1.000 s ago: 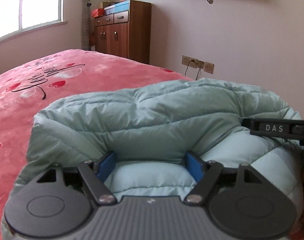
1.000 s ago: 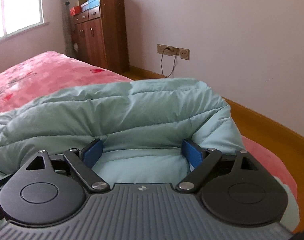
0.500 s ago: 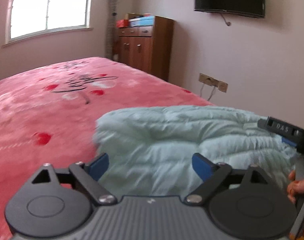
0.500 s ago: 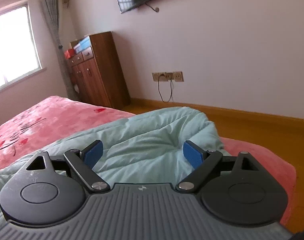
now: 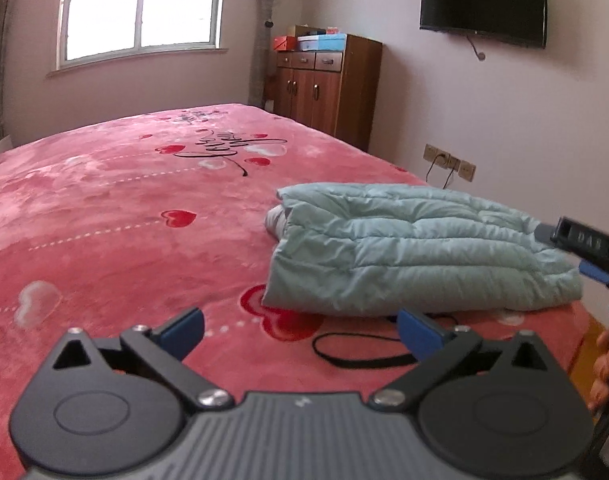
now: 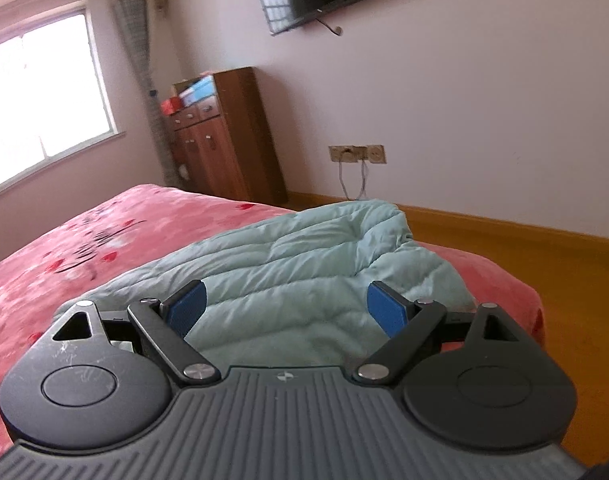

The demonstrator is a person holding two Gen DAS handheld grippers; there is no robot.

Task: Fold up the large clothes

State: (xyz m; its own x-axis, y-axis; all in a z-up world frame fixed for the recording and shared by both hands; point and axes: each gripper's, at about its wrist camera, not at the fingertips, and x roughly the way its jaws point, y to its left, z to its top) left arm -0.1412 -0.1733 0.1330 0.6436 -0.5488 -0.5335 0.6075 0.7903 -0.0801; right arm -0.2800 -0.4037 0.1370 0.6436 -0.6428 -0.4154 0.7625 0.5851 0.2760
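While I watch both wrist feeds, this is what I read off them.

Jacket: a pale green quilted jacket [image 5: 416, 248] lies folded into a flat bundle on the bed, at about 1 o'clock in my left wrist view; in the right wrist view it [image 6: 304, 268] fills the centre, from 12 o'clock down to the fingers.

Bed: a pink blanket [image 5: 116, 216] printed with red hearts and black script covers it; the jacket sits near the bed's right-hand edge.

Left gripper: my left gripper [image 5: 300, 330] hangs above bare blanket, just short of the jacket's near edge. Its jaws are spread wide and hold nothing; the blue pads [image 5: 182, 330] touch no fabric.

Right gripper: my right gripper [image 6: 286, 312] is over the jacket, jaws spread wide with nothing between them. Whether its pads [image 6: 186, 310] brush the cloth, I cannot tell. It also shows at 3 o'clock in the left view [image 5: 592, 252], at the jacket's right end.

Strap: a thin black loop [image 5: 360, 354] lies on the blanket at 5 o'clock, just in front of the jacket.

Room: a brown cabinet [image 5: 328, 88] at 12 o'clock, a wall television [image 5: 482, 4] at 1 o'clock, a window [image 5: 140, 4] at 11 o'clock.
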